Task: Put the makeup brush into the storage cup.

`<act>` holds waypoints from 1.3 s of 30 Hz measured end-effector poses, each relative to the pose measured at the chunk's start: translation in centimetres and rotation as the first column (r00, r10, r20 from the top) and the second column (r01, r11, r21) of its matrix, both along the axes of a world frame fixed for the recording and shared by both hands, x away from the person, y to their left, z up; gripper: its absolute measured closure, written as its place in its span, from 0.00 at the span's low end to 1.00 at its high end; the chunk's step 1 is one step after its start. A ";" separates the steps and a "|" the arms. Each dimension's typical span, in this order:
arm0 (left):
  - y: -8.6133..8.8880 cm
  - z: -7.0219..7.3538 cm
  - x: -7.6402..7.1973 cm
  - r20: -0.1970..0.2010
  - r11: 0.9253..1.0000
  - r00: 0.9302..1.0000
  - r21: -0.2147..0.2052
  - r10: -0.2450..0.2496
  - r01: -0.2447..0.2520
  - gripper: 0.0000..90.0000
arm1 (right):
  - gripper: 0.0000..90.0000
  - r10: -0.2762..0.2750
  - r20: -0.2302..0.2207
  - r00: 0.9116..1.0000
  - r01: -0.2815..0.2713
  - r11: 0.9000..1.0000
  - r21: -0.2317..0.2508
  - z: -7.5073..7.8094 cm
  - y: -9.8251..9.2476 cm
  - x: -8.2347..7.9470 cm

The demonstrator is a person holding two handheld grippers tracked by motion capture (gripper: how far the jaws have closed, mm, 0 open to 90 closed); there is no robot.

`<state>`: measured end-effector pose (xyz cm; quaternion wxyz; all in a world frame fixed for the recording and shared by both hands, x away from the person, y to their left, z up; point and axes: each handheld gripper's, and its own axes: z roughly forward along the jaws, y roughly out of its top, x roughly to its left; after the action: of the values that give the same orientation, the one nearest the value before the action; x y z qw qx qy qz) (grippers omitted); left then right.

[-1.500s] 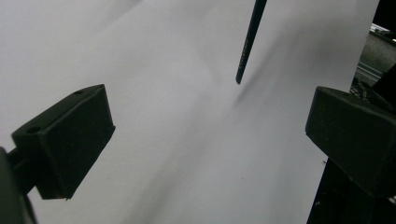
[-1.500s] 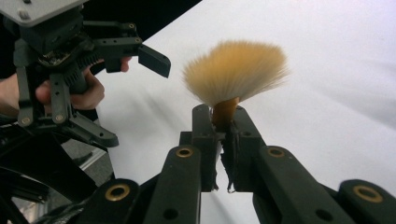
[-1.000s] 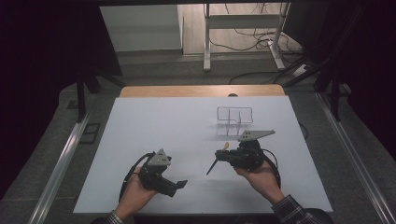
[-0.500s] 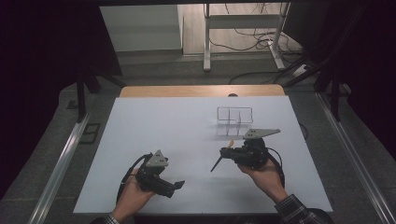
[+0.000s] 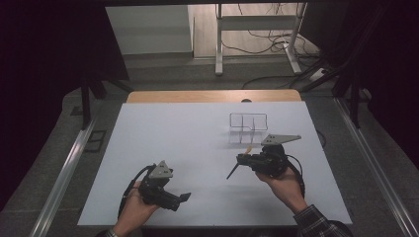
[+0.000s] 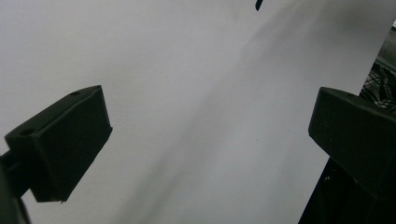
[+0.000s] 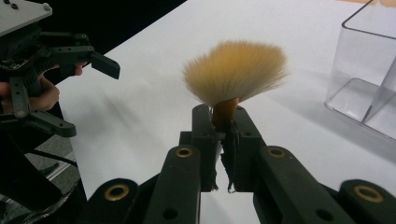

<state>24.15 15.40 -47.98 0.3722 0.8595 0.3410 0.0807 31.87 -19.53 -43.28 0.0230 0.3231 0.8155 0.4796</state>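
Note:
My right gripper point(image 5: 242, 159) point(image 7: 219, 114) is shut on a fan brush point(image 7: 235, 70) just below its tan bristles, which spread out beyond the jaw tips. In the high view the brush's black handle point(image 5: 231, 172) sticks out down-left and its tan tip point(image 5: 250, 143) points toward a clear plastic divided box point(image 5: 248, 122) point(image 7: 369, 70) close behind it. My left gripper point(image 5: 181, 198) point(image 6: 205, 126) hovers low over the white table near the front edge, jaws wide apart with nothing between them. It also appears at the left of the right gripper view, open point(image 7: 79, 93).
The white table top point(image 5: 173, 133) has a wooden strip point(image 5: 212, 96) along its far edge. Metal rails point(image 5: 64, 173) run along both sides. Beyond the table are a desk frame and cables on the floor point(image 5: 257, 37).
The right gripper with the brush has edged slightly right, toward the box. The left hand has barely shifted. Both grips look the same.

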 end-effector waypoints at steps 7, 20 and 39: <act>0.8 -0.1 -0.4 0.007 1.000 1.000 -0.001 0.021 -0.021 0.00 | 0.92 -0.003 0.013 1.000 0.003 1.000 -0.008 0.1 -0.5 0.1; 2.1 -0.2 -1.1 0.015 0.999 0.999 0.016 0.050 -0.050 0.00 | 0.92 -0.029 0.051 0.998 0.030 0.999 -0.028 0.5 -1.5 0.3; 4.0 -0.3 -2.2 0.020 0.994 0.994 0.026 0.106 -0.107 0.00 | 0.92 -0.083 0.088 0.993 0.087 0.995 -0.039 0.9 -2.8 0.9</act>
<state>22.00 19.39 -48.32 0.3587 0.8443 0.3817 0.1132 32.78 -22.36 -42.38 0.0854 0.3358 0.8094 0.4741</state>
